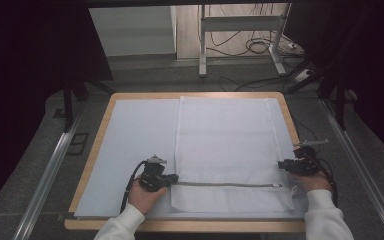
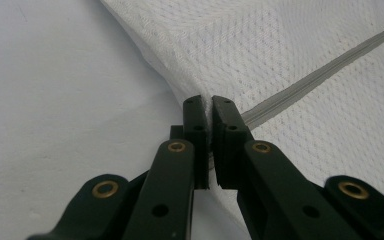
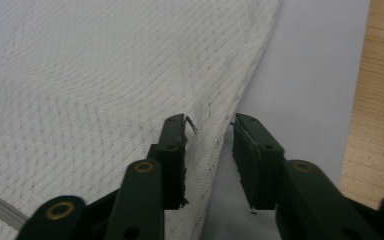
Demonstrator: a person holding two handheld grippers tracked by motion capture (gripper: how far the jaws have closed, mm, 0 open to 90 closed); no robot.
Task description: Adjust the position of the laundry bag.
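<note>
A white mesh bag (image 1: 225, 140) lies flat on a pale mat (image 1: 135, 135), with a grey zipper (image 1: 225, 184) running across it near the front. My left gripper (image 1: 174, 178) sits at the zipper's left end. In the left gripper view its jaws (image 2: 210, 102) are pressed together on the bag's edge (image 2: 280, 45), right beside the zipper (image 2: 325, 70). My right gripper (image 1: 281, 165) is at the bag's right side, a little above the zipper's end. In the right gripper view it (image 3: 209, 120) stands open, with the bag's hem (image 3: 215, 130) lying loose between the jaws.
The mat covers a wooden table (image 1: 92, 155), whose bare rim (image 3: 380, 100) shows just right of the bag. Behind the table stand a metal desk frame (image 1: 202, 45) and floor cables (image 1: 255, 47). Metal rails (image 1: 50, 170) run along both sides.
</note>
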